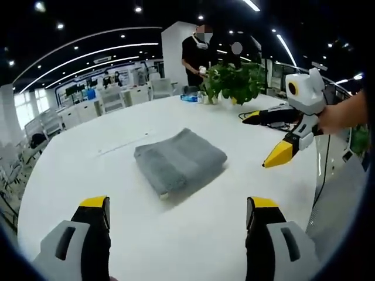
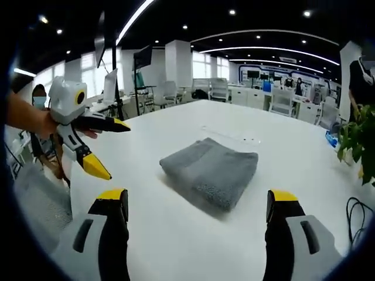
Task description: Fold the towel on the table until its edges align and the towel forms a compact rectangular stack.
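Note:
A grey towel (image 1: pixel 180 160) lies folded into a compact rectangular stack near the middle of the white table (image 1: pixel 117 175). My left gripper (image 1: pixel 179 216) stands open in front of it, jaws wide apart with nothing between them. The right gripper (image 1: pixel 261 140) comes in from the right of the left gripper view, held by a hand, open, above the table beside the towel. From the right gripper view the towel (image 2: pixel 211 167) lies ahead of my right gripper (image 2: pixel 199 208), which is open and empty. The left gripper (image 2: pixel 108 146) hangs open at the left, held by a hand.
A potted green plant (image 1: pixel 234 82) stands at the far table edge, with a black cable (image 1: pixel 281 123) beside it; the plant (image 2: pixel 358 143) and cable (image 2: pixel 354 213) lie at the right. A person (image 1: pixel 196 55) stands behind the table. Desks and chairs fill the room behind.

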A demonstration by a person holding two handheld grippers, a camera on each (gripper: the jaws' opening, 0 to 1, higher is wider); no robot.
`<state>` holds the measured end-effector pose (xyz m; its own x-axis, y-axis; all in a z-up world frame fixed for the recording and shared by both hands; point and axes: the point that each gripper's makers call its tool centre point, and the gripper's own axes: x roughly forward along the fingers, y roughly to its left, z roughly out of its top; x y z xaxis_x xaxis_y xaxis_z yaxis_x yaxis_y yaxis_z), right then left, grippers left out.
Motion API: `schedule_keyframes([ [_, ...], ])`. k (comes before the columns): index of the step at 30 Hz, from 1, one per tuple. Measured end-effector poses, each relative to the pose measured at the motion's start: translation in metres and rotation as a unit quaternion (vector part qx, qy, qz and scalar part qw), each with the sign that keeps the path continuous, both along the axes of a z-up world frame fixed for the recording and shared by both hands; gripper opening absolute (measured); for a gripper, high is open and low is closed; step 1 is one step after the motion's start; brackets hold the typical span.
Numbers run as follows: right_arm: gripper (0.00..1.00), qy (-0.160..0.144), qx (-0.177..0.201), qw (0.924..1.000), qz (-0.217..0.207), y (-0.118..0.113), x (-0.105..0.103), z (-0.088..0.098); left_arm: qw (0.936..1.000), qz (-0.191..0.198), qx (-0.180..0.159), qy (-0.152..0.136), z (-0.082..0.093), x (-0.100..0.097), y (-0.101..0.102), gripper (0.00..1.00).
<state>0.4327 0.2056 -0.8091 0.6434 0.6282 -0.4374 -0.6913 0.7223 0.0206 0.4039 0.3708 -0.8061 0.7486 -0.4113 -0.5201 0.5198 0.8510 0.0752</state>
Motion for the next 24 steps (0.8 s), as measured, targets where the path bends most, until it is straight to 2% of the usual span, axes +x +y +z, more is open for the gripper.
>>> schedule_keyframes([
  [8, 0.99, -0.003, 0.001, 1.0, 0.001, -0.009, -0.011, -0.003, 0.9999, 0.001, 0.006, -0.014, 0.007, -0.014, -0.003, 0.99],
  [15, 0.99, -0.01, 0.005, 0.9999, -0.002, -0.009, -0.028, 0.003, 0.9996, 0.008, 0.01, -0.026, 0.008, -0.029, -0.003, 0.99],
  [24, 0.99, -0.017, 0.01, 0.9998, -0.004, -0.008, -0.046, 0.005, 0.9995, 0.017, 0.007, -0.026, 0.008, -0.05, -0.003, 0.99],
])
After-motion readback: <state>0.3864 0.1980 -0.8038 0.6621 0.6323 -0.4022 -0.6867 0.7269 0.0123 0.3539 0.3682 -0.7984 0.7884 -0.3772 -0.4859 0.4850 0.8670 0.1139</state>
